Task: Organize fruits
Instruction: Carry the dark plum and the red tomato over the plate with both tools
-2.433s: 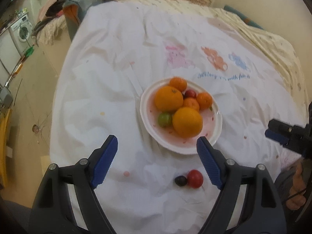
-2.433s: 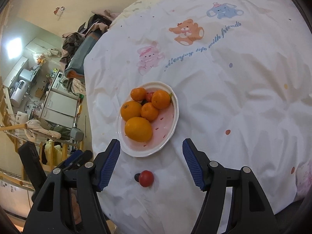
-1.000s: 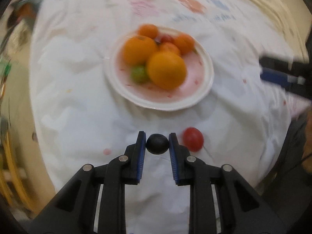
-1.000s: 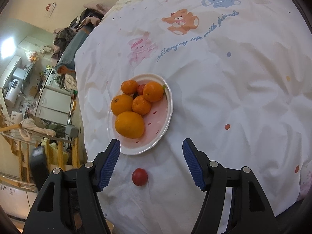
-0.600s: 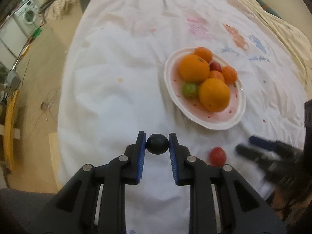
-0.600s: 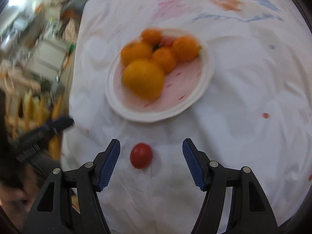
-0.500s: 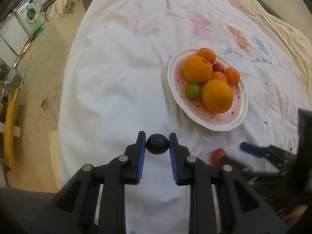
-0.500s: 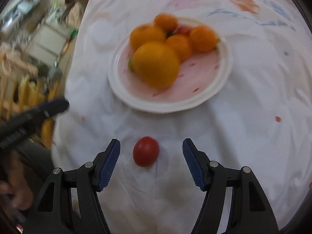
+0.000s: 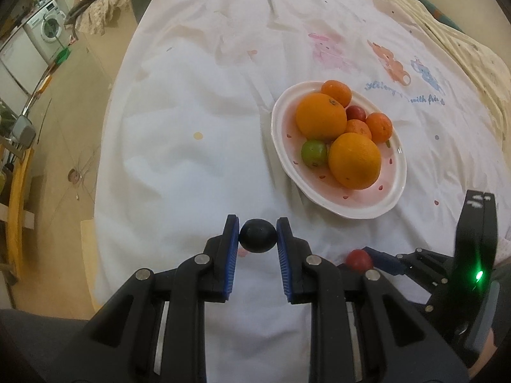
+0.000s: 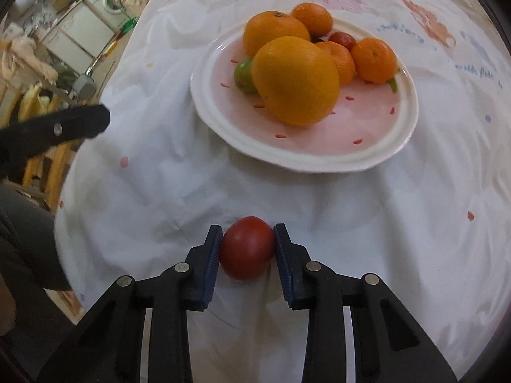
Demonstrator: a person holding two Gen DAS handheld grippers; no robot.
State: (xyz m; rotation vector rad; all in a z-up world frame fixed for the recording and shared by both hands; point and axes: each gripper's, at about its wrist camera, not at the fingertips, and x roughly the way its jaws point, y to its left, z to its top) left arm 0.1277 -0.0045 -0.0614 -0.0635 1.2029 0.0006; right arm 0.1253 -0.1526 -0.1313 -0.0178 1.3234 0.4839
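Observation:
My left gripper (image 9: 257, 236) is shut on a small dark round fruit (image 9: 257, 235) and holds it above the white cloth, left of the plate. My right gripper (image 10: 247, 249) is shut on a red tomato (image 10: 247, 248) that rests on the cloth in front of the plate; the tomato also shows in the left wrist view (image 9: 359, 260). The white and pink plate (image 9: 361, 209) (image 10: 319, 156) holds several oranges and mandarins, a green fruit (image 9: 314, 153) and a small red fruit (image 9: 356, 113).
The white cloth with cartoon animal prints (image 9: 392, 63) covers a round table. Its left edge drops to the floor, with a washing machine (image 9: 48, 28) beyond. The left gripper's finger (image 10: 67, 126) reaches in at the left of the right wrist view.
My right gripper moved down to the red tomato and shut on it. My left gripper, holding the dark fruit, stayed lifted and drew slightly back from the plate.

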